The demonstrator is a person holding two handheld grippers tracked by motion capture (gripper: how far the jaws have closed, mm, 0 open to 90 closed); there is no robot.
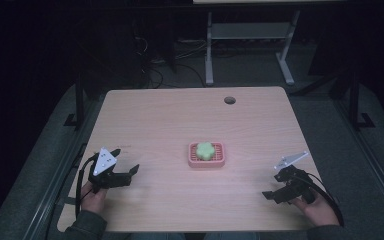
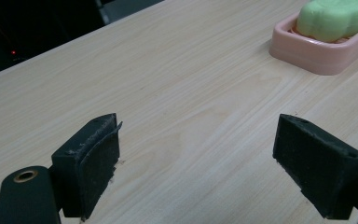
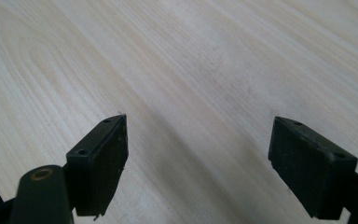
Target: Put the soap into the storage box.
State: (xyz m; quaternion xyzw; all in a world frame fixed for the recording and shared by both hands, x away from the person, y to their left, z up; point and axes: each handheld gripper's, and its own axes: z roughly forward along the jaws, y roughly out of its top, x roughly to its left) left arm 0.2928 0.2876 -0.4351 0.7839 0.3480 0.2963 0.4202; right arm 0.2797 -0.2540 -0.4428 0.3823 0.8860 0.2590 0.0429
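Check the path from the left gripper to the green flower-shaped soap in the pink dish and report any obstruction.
Nothing visible blocks it. Bare light wooden table lies between the open left gripper and the green flower-shaped soap, which sits in the pink ribbed soap dish. The dish's raised rim surrounds the soap's base.

Light wooden table (image 1: 170, 120), pink soap dish (image 1: 206, 161) at centre

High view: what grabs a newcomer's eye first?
The green flower-shaped soap in its pink dish, alone near the middle of the pale wooden table. Next, the two black grippers at the near corners, the left gripper and the right gripper, both with jaws open and holding nothing, well apart from the dish.
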